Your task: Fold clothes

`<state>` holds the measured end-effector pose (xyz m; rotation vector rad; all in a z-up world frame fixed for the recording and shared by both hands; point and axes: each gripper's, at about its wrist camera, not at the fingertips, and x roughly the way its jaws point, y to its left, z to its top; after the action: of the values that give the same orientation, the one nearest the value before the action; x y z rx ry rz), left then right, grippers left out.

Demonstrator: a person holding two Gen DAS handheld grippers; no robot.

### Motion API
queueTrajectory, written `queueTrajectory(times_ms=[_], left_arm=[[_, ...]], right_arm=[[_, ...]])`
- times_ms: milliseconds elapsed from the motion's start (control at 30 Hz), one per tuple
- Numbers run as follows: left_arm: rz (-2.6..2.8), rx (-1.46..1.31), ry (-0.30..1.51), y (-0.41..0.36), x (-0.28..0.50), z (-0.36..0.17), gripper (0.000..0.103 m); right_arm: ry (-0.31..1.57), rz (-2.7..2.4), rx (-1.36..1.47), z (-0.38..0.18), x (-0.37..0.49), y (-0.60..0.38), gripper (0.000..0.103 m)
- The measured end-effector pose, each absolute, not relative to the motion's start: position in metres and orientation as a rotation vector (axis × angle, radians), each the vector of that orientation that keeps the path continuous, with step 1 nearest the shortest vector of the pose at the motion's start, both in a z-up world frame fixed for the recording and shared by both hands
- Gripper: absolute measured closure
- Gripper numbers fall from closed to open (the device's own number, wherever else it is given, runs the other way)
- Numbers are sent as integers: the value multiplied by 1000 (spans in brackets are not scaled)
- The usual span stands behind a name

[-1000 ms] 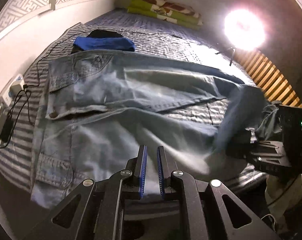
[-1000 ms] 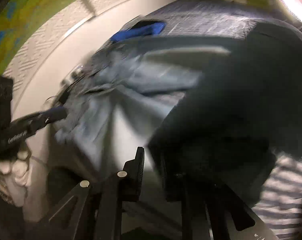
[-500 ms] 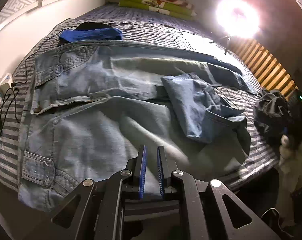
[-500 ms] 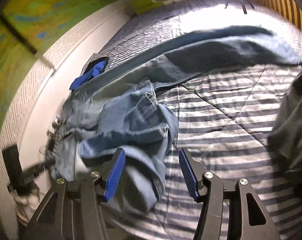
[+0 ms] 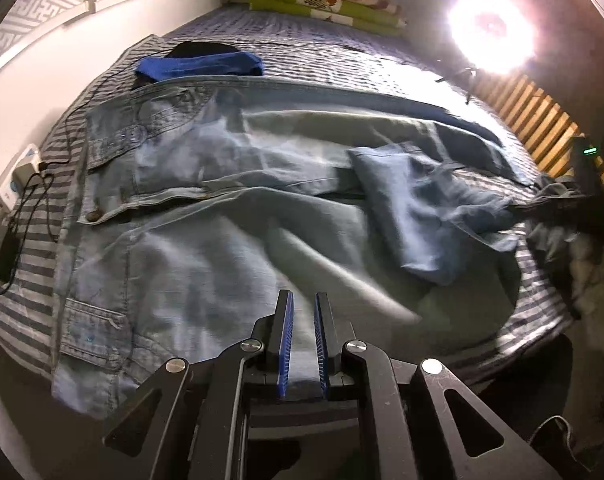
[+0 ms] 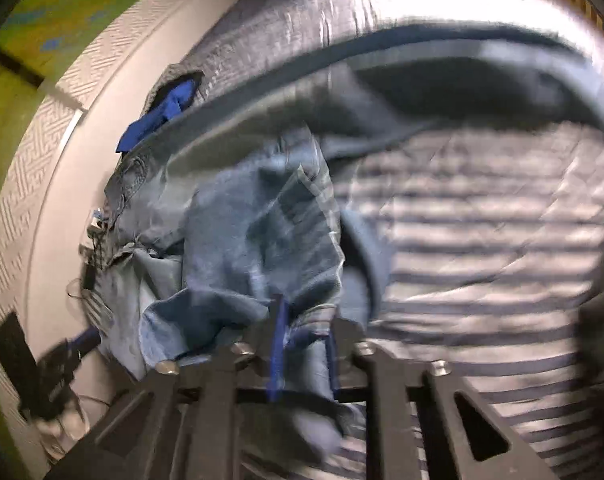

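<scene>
A striped bedcover (image 5: 42, 256) is seen to the left of the left gripper (image 5: 300, 340), with a power strip (image 5: 20, 172) and dark cables lying at its edge by the white wall. The light denim jeans (image 5: 190, 240) are spread flat across the bed ahead of the fingers, the waistband and button lying to the left and the legs running off to the right. The blue-padded fingers (image 5: 284, 340) are held close together with only a narrow slot between them; denim is seen in that slot at their base, so the edge of the jeans appears to be clamped. Beyond the jeans, far ahead of the fingers, a folded blue cloth (image 5: 200, 66) is laid on a dark item, and folded green bedding (image 5: 325, 4) is stacked at the far end. To the right, one leg end (image 5: 425, 216) is doubled back over the other leg, and a bright lamp (image 5: 489, 32) is seen above wooden slats (image 5: 541, 128).

In the blurred right wrist view, the white wall and the blue cloth (image 6: 158, 116) are seen to the left. The jeans (image 6: 242, 248) are bunched ahead of the right gripper (image 6: 303, 344) and slightly to its left. Its jaws have just been closing, and a fold of denim is seen caught between the fingers (image 6: 280, 344), which are pressed on it. To the right of the fingers, bare striped bedcover (image 6: 481, 240) is exposed, with the far leg curving across above it.
</scene>
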<state>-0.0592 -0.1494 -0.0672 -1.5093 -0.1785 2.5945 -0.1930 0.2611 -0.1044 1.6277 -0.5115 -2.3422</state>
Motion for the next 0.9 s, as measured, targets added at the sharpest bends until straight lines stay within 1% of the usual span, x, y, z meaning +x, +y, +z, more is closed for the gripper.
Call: queueTrajectory(times_ms=[133,233,300,367,400,500,533,567,600,633,700,767,800,833,867,900], left_arm=[[2617,-1542,-176,-163,-61,-74,92],[2615,-1570,-195,-171,-63,-82,92],[2609,-1585,-191,-172,-66,-87,92],[2606,-1597,-185,-173,-68,-91,92],[2606,-1602,-189,-175,-68,-93,92],[2630,-1612,-228,-186,-66,-93,91],[2645,-1613,-248,-193,-63,-91,89],[2658,-1616,-263,-199,-60,-89,87],[2683,-1619,-277,-209,-56,-87,83],[2700,-1628,-288,-217,-54,-85,82],[2725,-1641,-309,-231,-53,-81,82],[2725,-1637,-300,-234,-60,-75,79],[2716,-1627,-271,-229,-66,-72,74],[2706,-1615,-237,-221,-73,-69,65],[2688,-1602,-189,-210,-80,-66,61],[2663,-1587,-128,-195,-90,-65,56]], right_arm=[[-347,-2666,1429,-28,-155,326,95],[-319,-2966,1314,18,-107,397,95],[-312,-3130,1292,31,-74,439,95],[-307,-3227,1356,23,-48,473,95],[-273,-3258,1410,15,-42,483,95],[-90,-3294,1640,-25,-34,503,96],[-71,-3286,1724,-38,-32,508,96],[-128,-3260,1788,-49,-28,516,96],[-226,-3240,1826,-57,-21,523,96],[-254,-3235,1840,-60,-17,526,96],[-247,-3231,1873,-64,-8,527,96],[-219,-3227,1867,-63,-3,524,95],[-209,-3226,1854,-58,-1,522,95],[-211,-3235,1845,-51,0,522,93],[-218,-3251,1821,-45,2,520,91],[-214,-3275,1793,-36,2,515,84]])
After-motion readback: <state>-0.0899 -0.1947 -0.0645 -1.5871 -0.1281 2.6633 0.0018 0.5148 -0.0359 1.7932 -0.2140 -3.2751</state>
